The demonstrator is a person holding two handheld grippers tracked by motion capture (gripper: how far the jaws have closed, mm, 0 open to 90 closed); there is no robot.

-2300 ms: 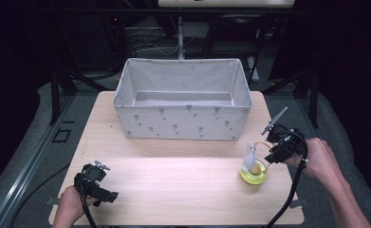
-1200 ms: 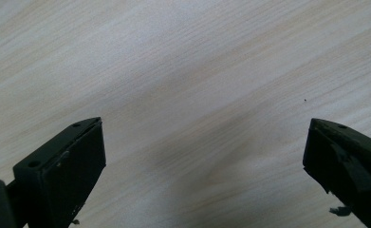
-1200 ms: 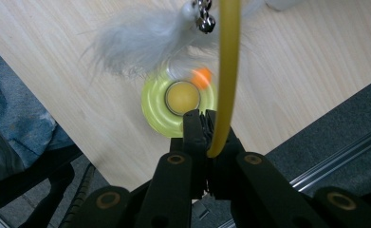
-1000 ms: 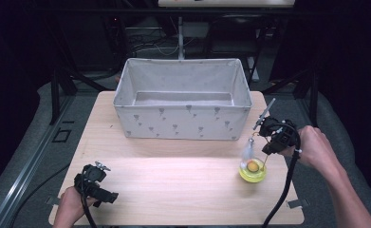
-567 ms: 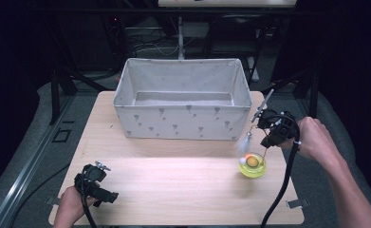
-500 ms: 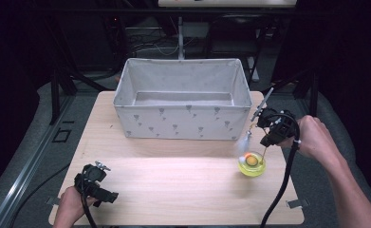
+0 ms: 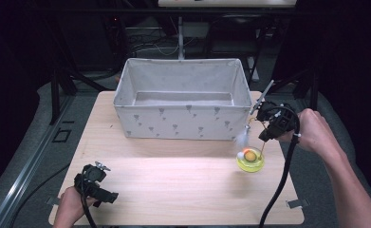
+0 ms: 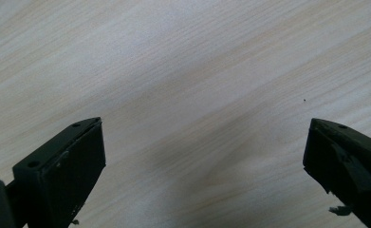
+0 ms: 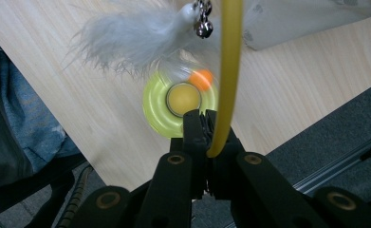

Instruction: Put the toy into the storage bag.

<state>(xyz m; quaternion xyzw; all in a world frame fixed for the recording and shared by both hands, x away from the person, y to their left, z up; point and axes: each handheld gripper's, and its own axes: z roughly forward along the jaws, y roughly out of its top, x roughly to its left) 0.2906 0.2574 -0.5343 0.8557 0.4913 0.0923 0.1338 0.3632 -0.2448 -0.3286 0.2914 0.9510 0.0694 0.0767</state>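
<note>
Right gripper point(image 9: 207, 118) clamped on yellow wand point(image 9: 229, 71), fluffy white feather tuft point(image 9: 135, 35) with bell above round yellow-green disc point(image 7: 250, 160), fabric bin point(image 7: 183, 102) behind, left gripper point(image 8: 202, 156) jaws apart over pale wood-grain table point(image 8: 183, 71).

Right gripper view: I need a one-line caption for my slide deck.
Right tool shut on a yellow wand, its white feather and bell dangling over a yellow-green disc toy on the wooden table.
</note>
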